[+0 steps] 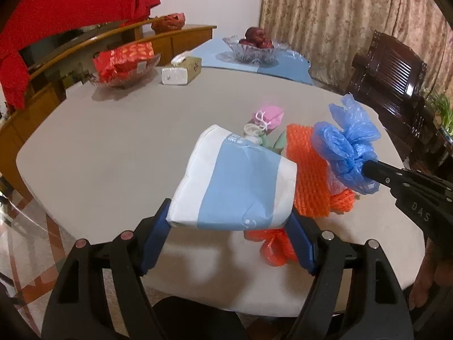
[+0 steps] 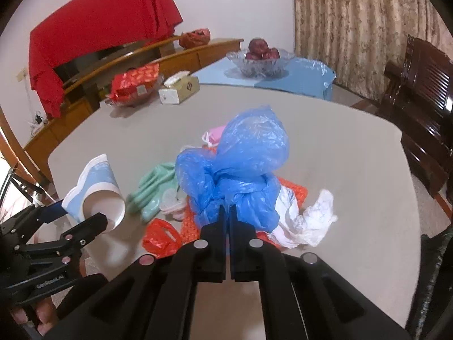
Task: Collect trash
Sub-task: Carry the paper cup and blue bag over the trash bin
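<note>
While both tools are loaded, each load handles differently. The left gripper has its blue pads spread wide against the two sides of a paper cup, white with a light-blue band, held tipped on its side above the near part of the grey table. I judge the cup light and thin-walled: it looks slightly dented already, so more squeeze would likely crush it, while less could let the smooth paper slip. Holding low on the body, as here, seems sound.

The right gripper has its fingers pressed nearly together, pinching the bunched neck of a crumpled blue plastic bag raised over the trash pile. Such film is nearly weightless, limp and slick; a gathered knot is probably the only part offering purchase.

Below it on the table lie an orange foam fruit net, a red plastic bag, mint-green gloves, a crumpled white tissue and a pink face mask. All look soft and light, best taken by a fold or bunched edge. Farther back stand a tissue box and a glass fruit bowl.
</note>
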Available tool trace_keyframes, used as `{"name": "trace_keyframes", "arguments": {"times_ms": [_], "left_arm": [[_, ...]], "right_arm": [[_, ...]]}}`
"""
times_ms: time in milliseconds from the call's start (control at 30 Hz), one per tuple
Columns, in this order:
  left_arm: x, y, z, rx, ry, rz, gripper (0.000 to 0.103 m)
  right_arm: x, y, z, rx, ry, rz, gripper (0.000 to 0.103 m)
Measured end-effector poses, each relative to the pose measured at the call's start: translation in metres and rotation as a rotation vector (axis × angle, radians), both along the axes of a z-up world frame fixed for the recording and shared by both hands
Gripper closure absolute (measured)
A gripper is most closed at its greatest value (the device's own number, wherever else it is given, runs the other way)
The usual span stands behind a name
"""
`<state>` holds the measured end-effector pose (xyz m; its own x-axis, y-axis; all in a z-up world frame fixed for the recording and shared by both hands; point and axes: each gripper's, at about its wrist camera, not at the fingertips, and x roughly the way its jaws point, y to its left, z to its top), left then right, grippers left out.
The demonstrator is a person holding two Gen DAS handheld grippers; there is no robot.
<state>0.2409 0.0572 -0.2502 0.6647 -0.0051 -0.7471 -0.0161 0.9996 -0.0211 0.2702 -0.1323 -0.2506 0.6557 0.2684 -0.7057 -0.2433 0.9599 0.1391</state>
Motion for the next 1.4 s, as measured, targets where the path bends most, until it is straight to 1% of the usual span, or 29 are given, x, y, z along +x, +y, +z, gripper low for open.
{"name": "trace_keyframes", "arguments": {"times_ms": [200,267,333,467,767,900,1033,1267,1400], "left_arm": [[-0.016,-0.01,0.024,0.014,-0.019,0.003,0.029],[-0.02,-0.014,0.027,0.012,-0.022,-0.003,0.029],[-0.024,-0.021,0.028,0.013,-0.014,-0.009,0.029],[-0.034,-0.044,0.024,0.009,0.011,-0.053,0.029],[-0.05,-0.12,0.035,-0.007,-0.001,-0.177,0.029],[-0.054,-0.153,0.037,-0.016,0.0,-0.209,0.029],[-0.06,-0.191,0.037,-0.009,0.005,-0.236,0.029],[-0.071,-0.265,0.035,-0.03,0.026,-0.297,0.029],[-0.077,-0.3,0.034,-0.04,0.035,-0.327,0.029]], "right_arm": [[-0.023,-0.016,0.03,0.001,-0.052,-0.019,0.102],[-0.034,-0.027,0.039,-0.006,-0.063,-0.032,0.102],[-0.041,-0.036,0.043,-0.011,-0.067,-0.044,0.102],[-0.056,-0.062,0.046,-0.024,-0.061,-0.083,0.102],[-0.095,-0.135,0.048,-0.022,-0.048,-0.209,0.102],[-0.112,-0.168,0.047,-0.025,-0.046,-0.263,0.102],[-0.125,-0.198,0.043,-0.029,-0.038,-0.307,0.102],[-0.147,-0.254,0.036,-0.046,-0.02,-0.392,0.102],[-0.16,-0.291,0.028,-0.038,0.0,-0.431,0.102]]}}
